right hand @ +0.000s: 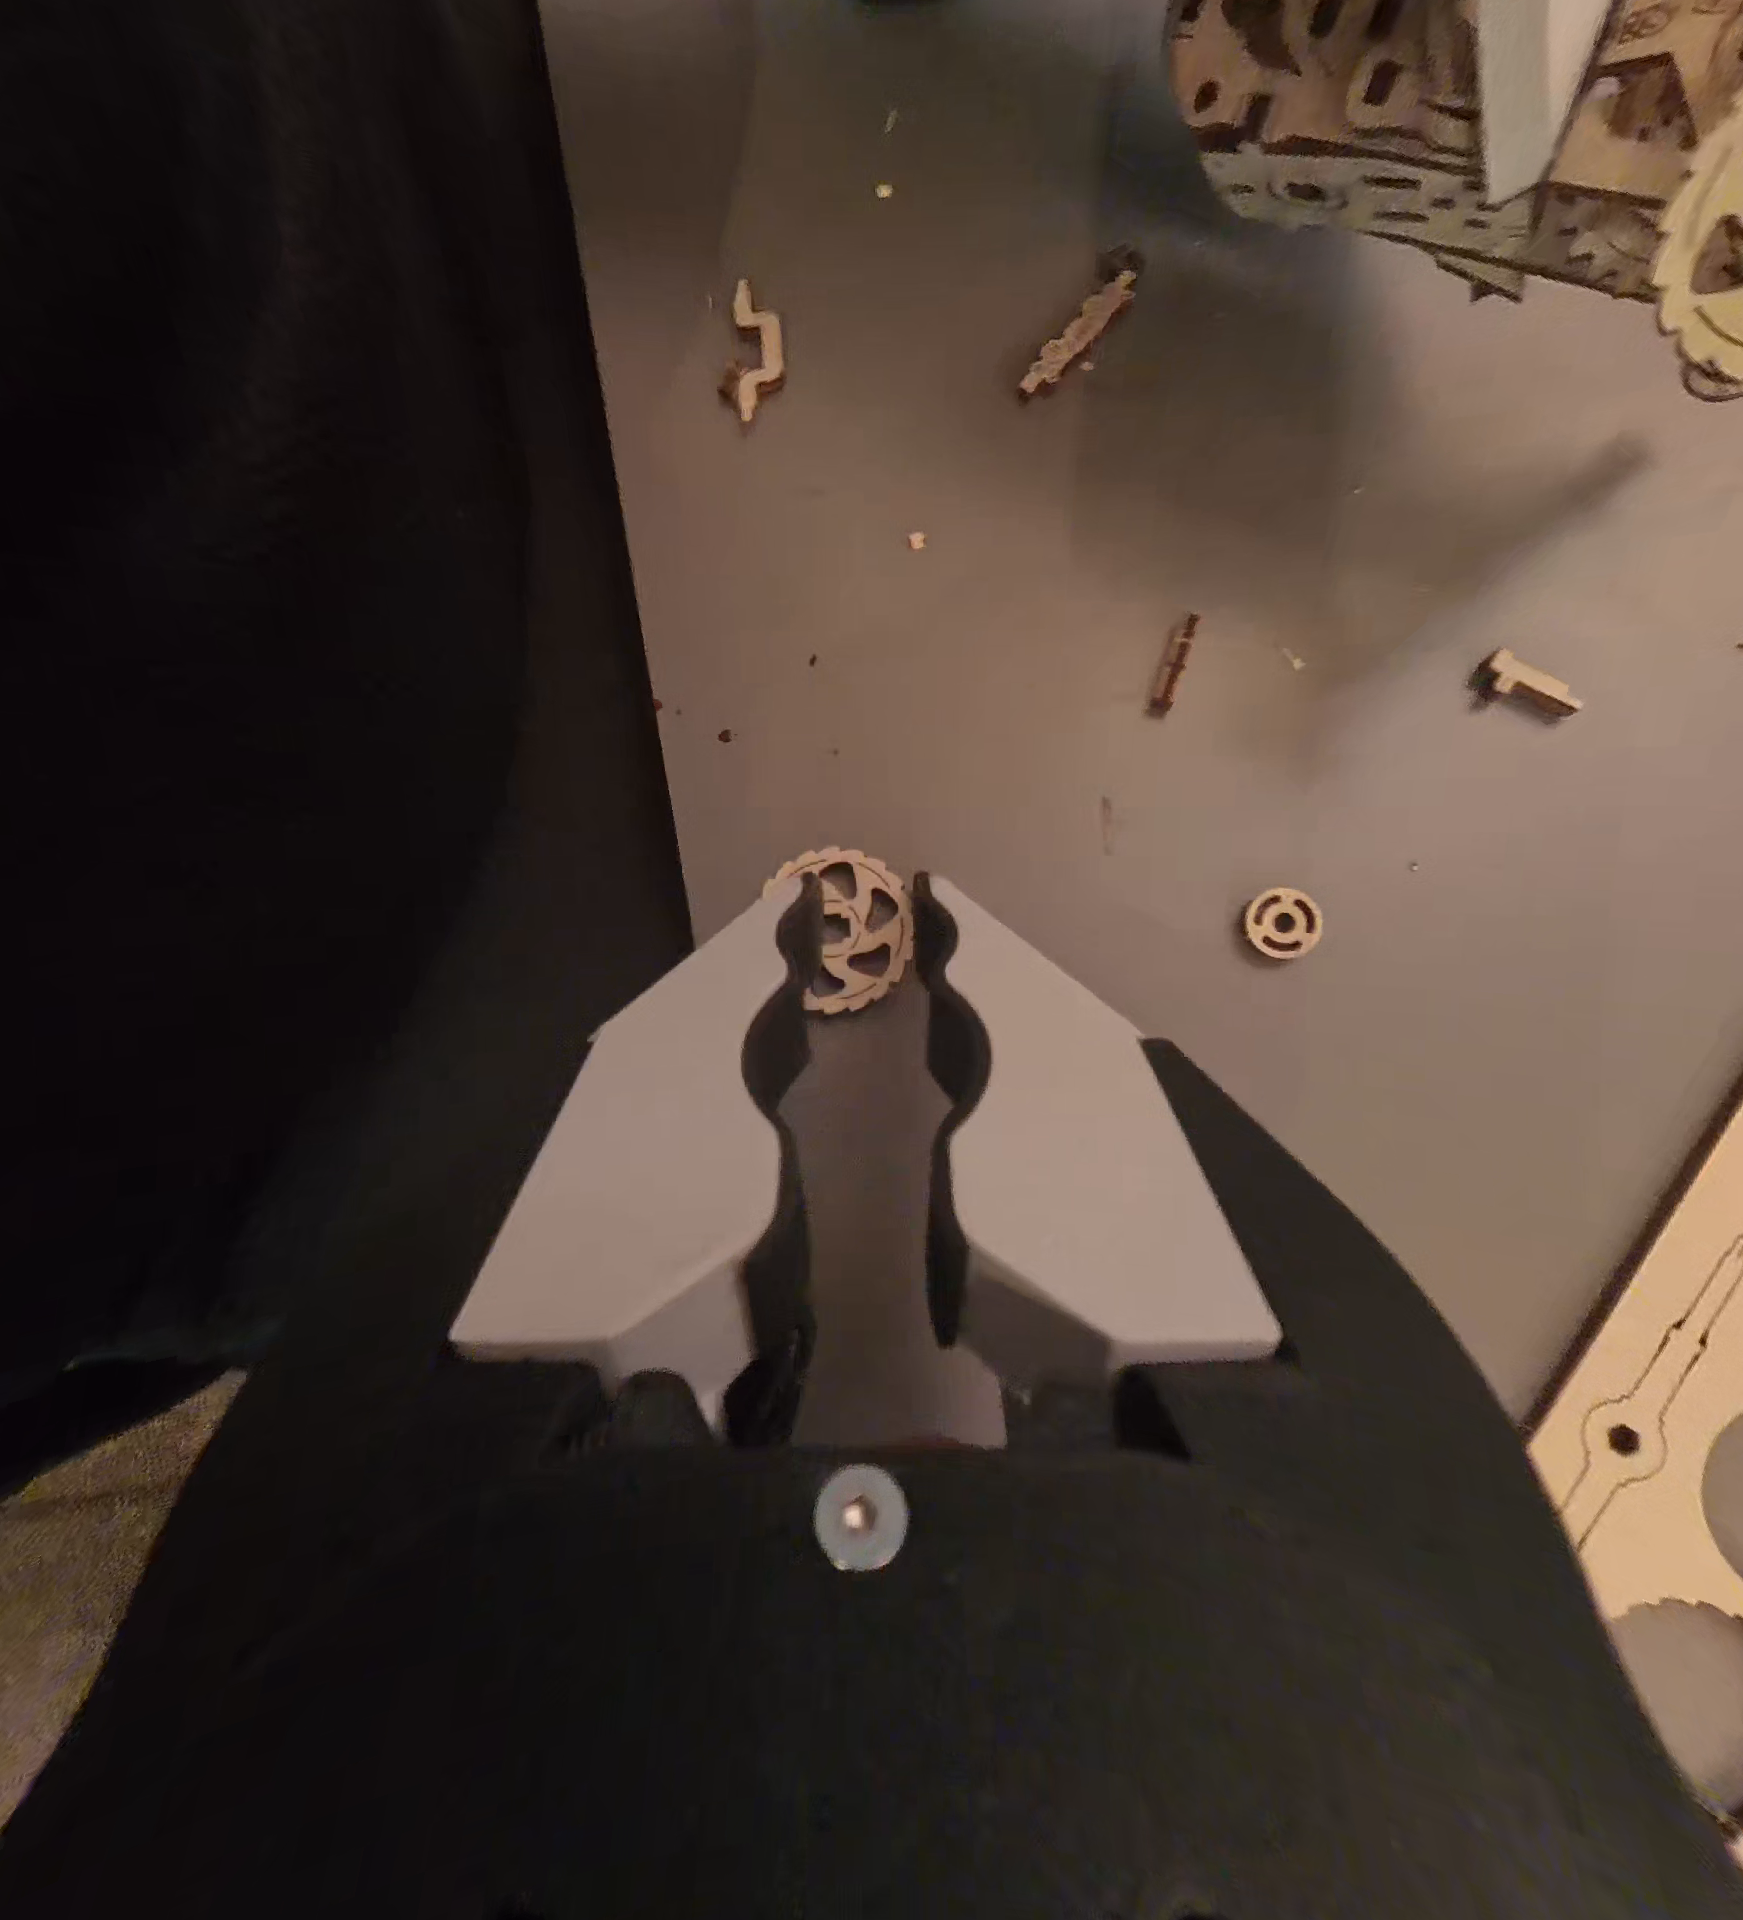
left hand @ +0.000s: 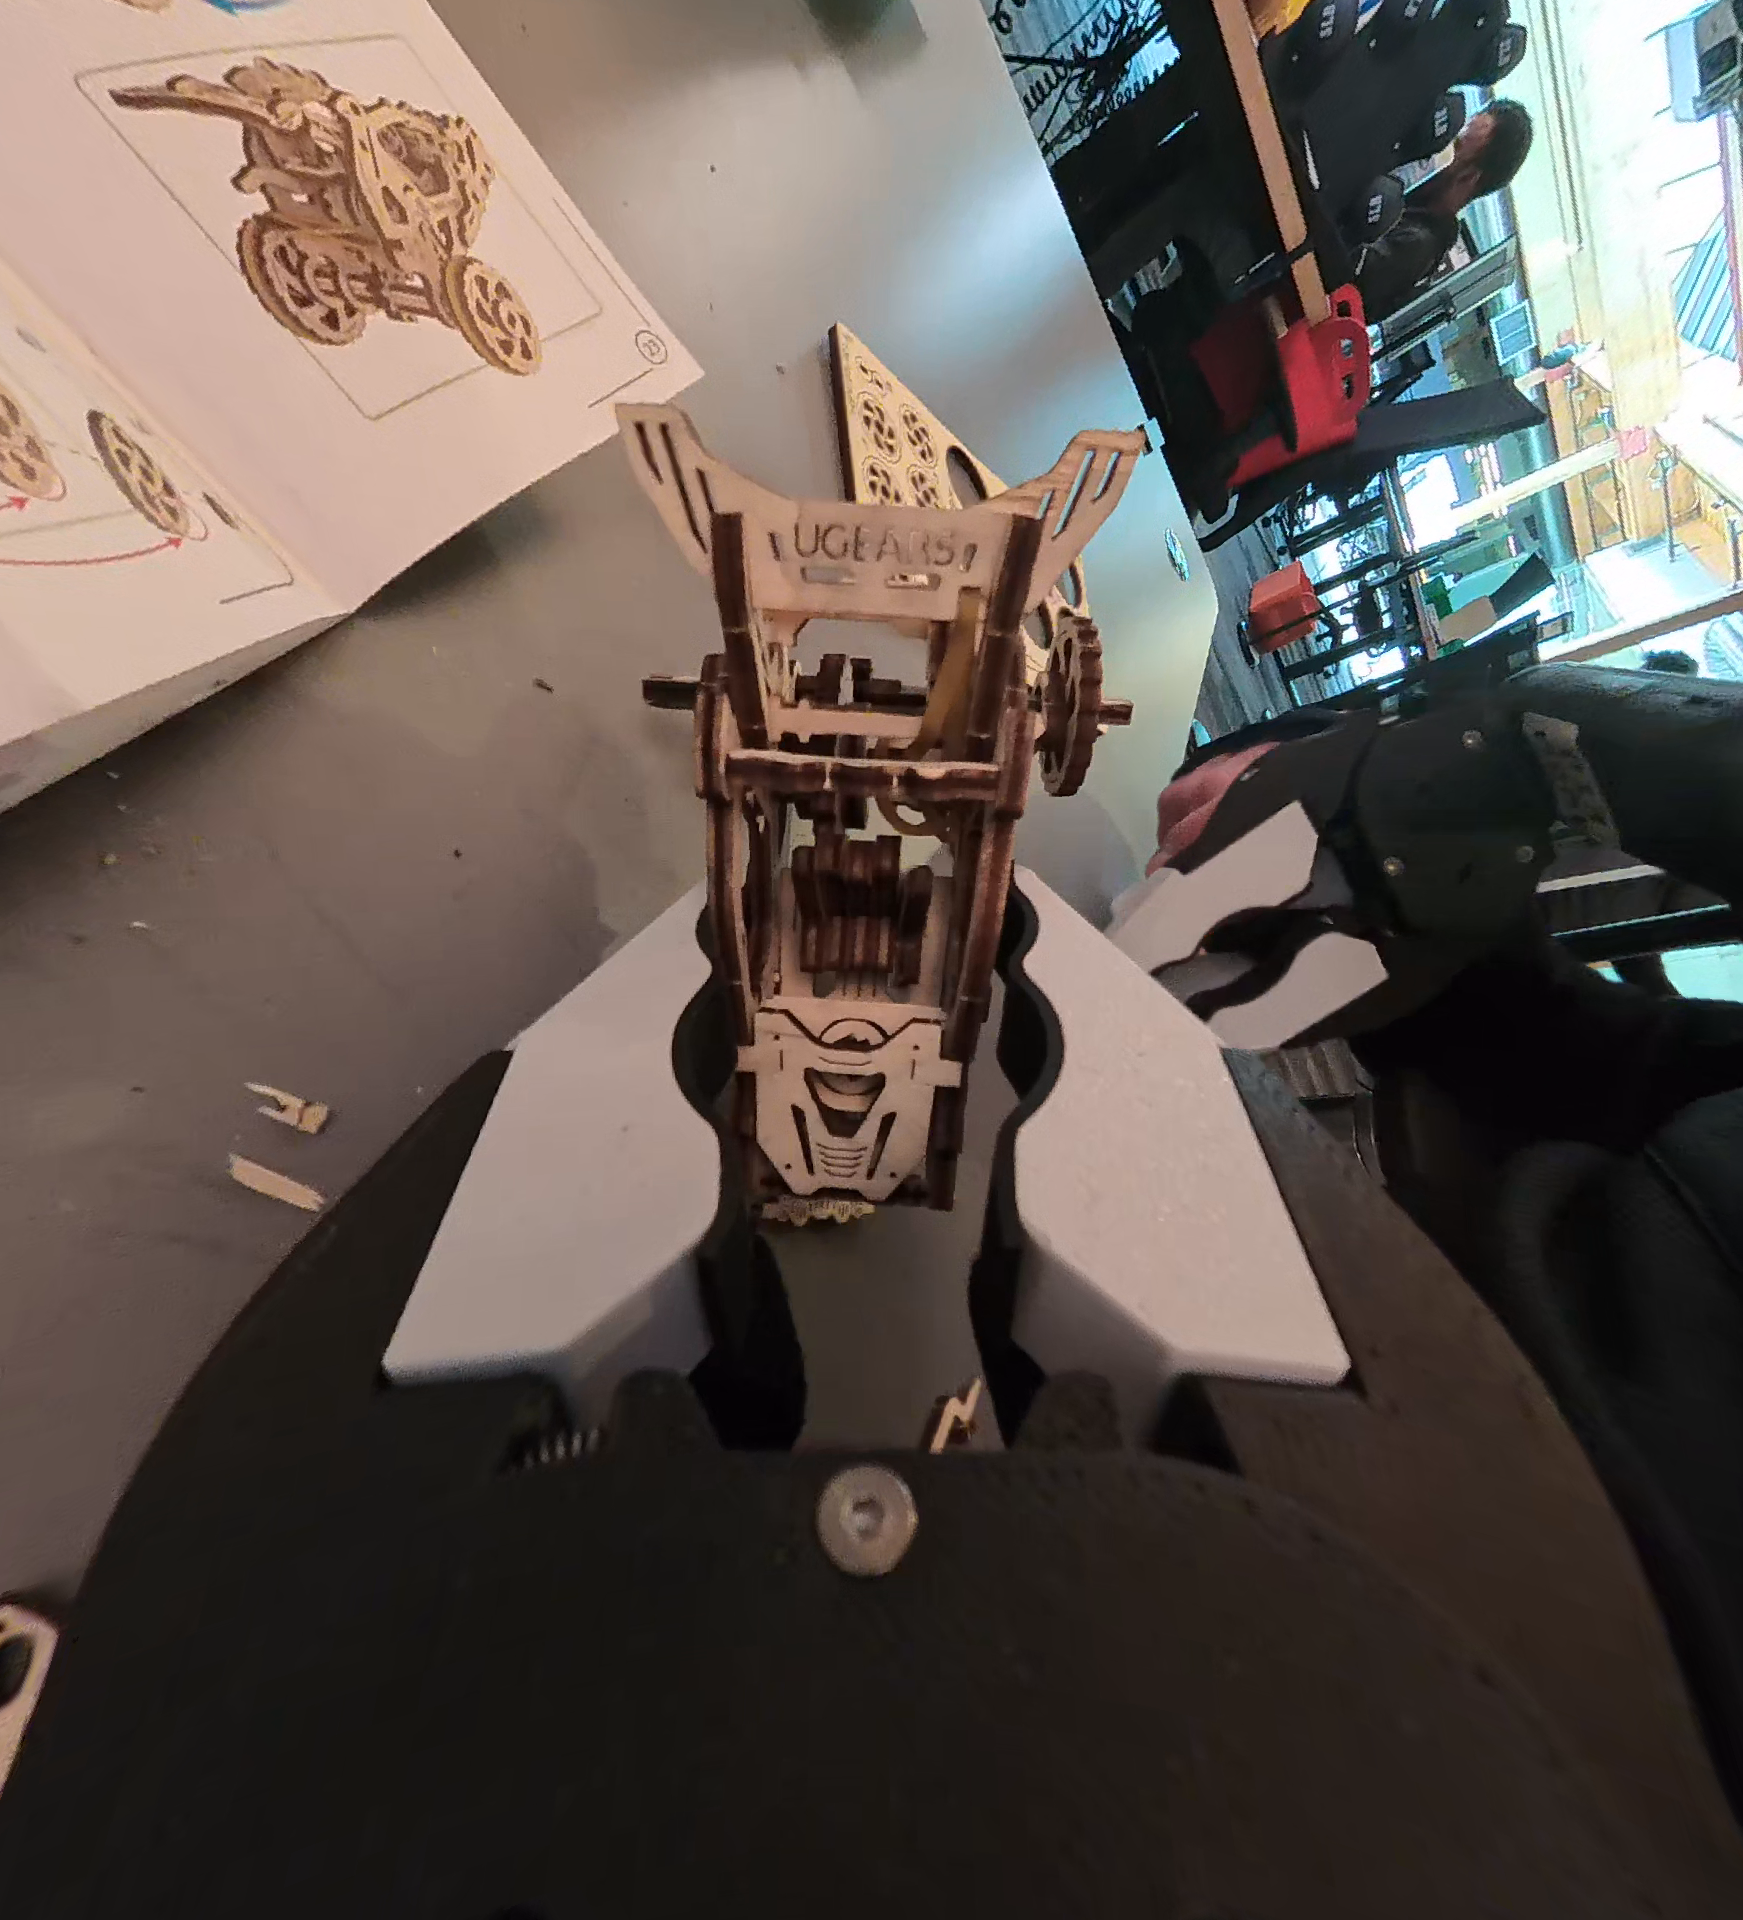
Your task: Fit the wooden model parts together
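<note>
While my left gripper (left hand: 862, 1049) clamps the pale, laser-cut plywood vehicle model (left hand: 862, 831) between its grey wedge fingers, nose toward the camera, I see burnt-brown edges and a toothed gear (left hand: 1069, 707) on its side axle. My right gripper (right hand: 862, 940) is nearly closed on a small spoked, toothed wooden wheel (right hand: 851, 951) at its fingertips, above the matte grey table (right hand: 950, 520). Wooden offcuts lie scattered; a ring-shaped wooden washer (right hand: 1280, 922) rests nearby.

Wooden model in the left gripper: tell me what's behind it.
Behind the wooden model, held in the left gripper, a wooden parts sheet with round cutouts lies on the grey table. The model covers the sheet's near part, so the rest can't be seen.
</note>
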A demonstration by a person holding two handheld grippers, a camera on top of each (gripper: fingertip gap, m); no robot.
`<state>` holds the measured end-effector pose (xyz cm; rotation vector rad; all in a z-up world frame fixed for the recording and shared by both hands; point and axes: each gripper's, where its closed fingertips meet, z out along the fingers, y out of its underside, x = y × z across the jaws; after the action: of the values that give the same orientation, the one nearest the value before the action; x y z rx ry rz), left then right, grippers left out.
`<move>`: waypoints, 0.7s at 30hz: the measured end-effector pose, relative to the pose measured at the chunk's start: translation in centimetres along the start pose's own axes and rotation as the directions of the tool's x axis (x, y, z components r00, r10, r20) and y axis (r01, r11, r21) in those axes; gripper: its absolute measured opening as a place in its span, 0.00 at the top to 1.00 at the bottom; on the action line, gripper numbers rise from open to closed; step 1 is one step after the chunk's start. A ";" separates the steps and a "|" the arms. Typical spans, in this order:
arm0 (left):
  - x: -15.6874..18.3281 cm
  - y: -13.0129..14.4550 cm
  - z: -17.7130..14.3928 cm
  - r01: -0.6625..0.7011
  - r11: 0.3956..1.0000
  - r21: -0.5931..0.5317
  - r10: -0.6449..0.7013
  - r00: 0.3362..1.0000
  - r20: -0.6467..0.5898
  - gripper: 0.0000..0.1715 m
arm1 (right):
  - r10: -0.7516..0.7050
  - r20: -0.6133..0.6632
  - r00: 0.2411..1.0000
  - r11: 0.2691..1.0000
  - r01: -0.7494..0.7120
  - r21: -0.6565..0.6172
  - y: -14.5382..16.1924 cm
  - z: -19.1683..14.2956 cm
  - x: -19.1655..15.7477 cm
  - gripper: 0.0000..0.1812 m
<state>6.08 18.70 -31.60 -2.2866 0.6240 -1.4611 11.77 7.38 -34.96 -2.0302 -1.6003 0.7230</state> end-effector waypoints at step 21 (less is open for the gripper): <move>0.6 0.8 -0.1 0.002 1.000 -0.004 -0.002 1.000 -0.005 0.73 | -0.194 -0.182 0.964 0.971 0.215 0.106 2.4 -1.0 -3.3 0.76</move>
<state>6.13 17.64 -31.52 -2.2882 0.6266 -1.4681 13.55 3.65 -35.36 -1.7553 -1.5940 0.5432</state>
